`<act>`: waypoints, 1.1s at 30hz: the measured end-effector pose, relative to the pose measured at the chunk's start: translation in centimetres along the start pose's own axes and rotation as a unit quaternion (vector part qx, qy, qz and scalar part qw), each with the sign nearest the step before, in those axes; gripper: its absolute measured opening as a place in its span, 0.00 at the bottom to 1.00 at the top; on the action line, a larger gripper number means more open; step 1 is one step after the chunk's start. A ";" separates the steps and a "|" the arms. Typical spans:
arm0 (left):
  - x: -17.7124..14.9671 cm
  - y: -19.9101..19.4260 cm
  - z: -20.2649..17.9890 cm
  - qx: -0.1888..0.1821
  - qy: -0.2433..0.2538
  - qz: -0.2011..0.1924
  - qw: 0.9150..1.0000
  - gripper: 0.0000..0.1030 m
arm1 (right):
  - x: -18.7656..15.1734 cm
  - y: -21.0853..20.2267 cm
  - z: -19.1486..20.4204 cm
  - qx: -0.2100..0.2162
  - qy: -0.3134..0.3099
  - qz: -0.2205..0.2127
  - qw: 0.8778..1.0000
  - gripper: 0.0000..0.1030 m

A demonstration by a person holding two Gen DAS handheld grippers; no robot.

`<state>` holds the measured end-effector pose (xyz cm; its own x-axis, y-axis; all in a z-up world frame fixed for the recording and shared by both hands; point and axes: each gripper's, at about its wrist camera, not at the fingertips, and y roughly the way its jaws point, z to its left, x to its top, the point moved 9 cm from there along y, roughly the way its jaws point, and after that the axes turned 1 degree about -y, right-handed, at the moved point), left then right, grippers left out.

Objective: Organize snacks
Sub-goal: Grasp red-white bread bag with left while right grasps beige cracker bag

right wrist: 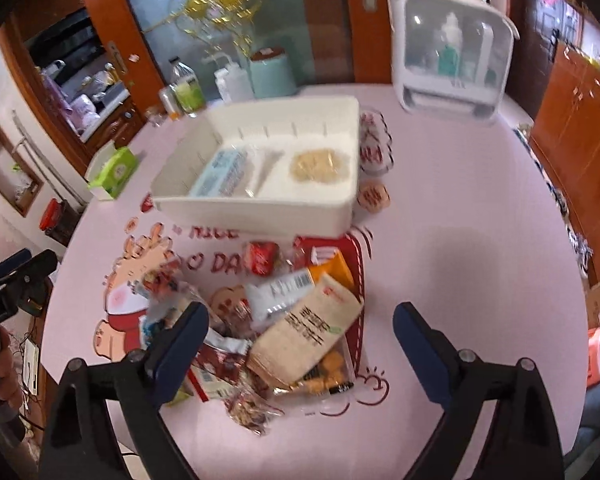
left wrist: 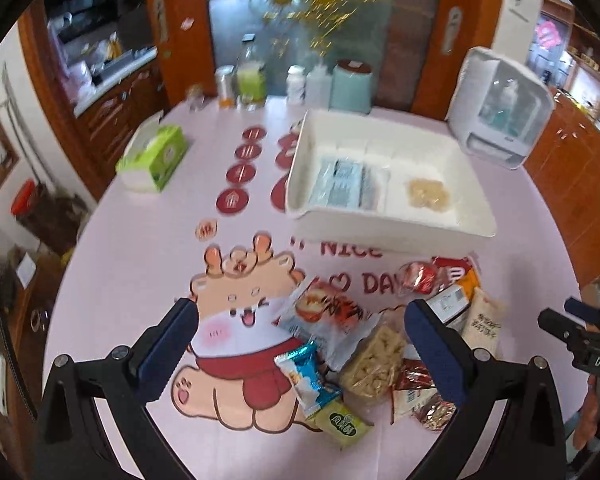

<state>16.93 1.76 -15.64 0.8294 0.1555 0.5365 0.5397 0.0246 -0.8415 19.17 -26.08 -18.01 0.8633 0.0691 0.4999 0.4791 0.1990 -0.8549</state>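
A white divided bin stands on the pink table. It holds blue-grey packets and a beige snack pack. In front of it lies a loose pile of snacks: a clear bag of beige sticks, a blue-white packet, a yellow-green packet, a tan packet, a white barcode packet and a red wrapped sweet. My left gripper hangs open over the pile's left side. My right gripper is open above the tan packet. Neither holds anything.
A green tissue box sits at the table's left, with red coasters beside the bin. Bottles and a teal canister line the far edge. A white appliance stands at the back right. The table's right half is bare pink cloth.
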 end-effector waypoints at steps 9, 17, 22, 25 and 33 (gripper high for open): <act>-3.0 6.8 0.8 0.006 -0.024 0.074 0.997 1.00 | -3.3 5.4 -1.4 -0.004 0.042 0.064 0.997 0.90; -4.2 12.4 0.7 -0.010 -0.055 0.142 0.988 1.00 | -3.5 9.1 -2.2 -0.020 0.060 0.098 0.993 0.88; -5.0 15.5 1.0 -0.027 -0.089 0.185 0.978 1.00 | -3.4 11.1 -2.5 -0.030 0.067 0.116 0.991 0.86; -5.0 16.7 0.8 -0.043 -0.104 0.196 0.974 1.00 | -3.4 12.2 -2.4 -0.029 0.068 0.127 0.989 0.84; -4.2 19.2 -1.3 -0.065 -0.093 0.211 0.971 1.00 | -3.1 14.3 -1.5 -0.034 0.053 0.147 0.987 0.68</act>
<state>23.96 0.24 -33.99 0.9469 0.3001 0.1152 0.1812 -0.2021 -0.9625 23.63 -24.85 -32.00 0.9765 0.0107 0.2154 0.2126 0.1190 -0.9699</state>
